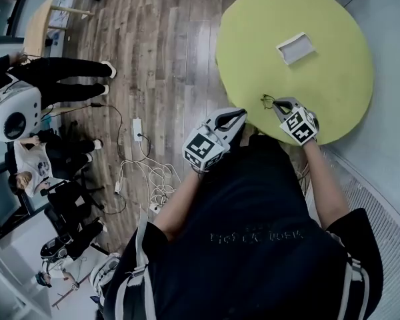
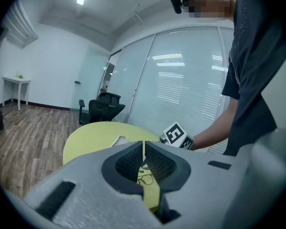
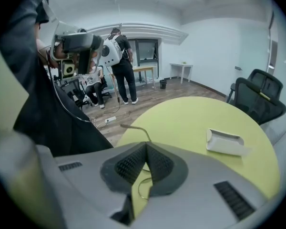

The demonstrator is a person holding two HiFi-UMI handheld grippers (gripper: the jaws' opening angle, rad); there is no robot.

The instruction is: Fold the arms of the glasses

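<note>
The person's dark shirt filled the foreground, and the left gripper hung just off the near edge of the round table, its jaws pressed together on nothing, probably held in reserve for the second fold; the right gripper reached over that same edge, its jaws closed on one arm of the glasses, likely to swing it inward. Only the right gripper view showed that arm jutting past the pads and a lens rim below them; the head view alone showed the left gripper stopping short of the table's edge
</note>
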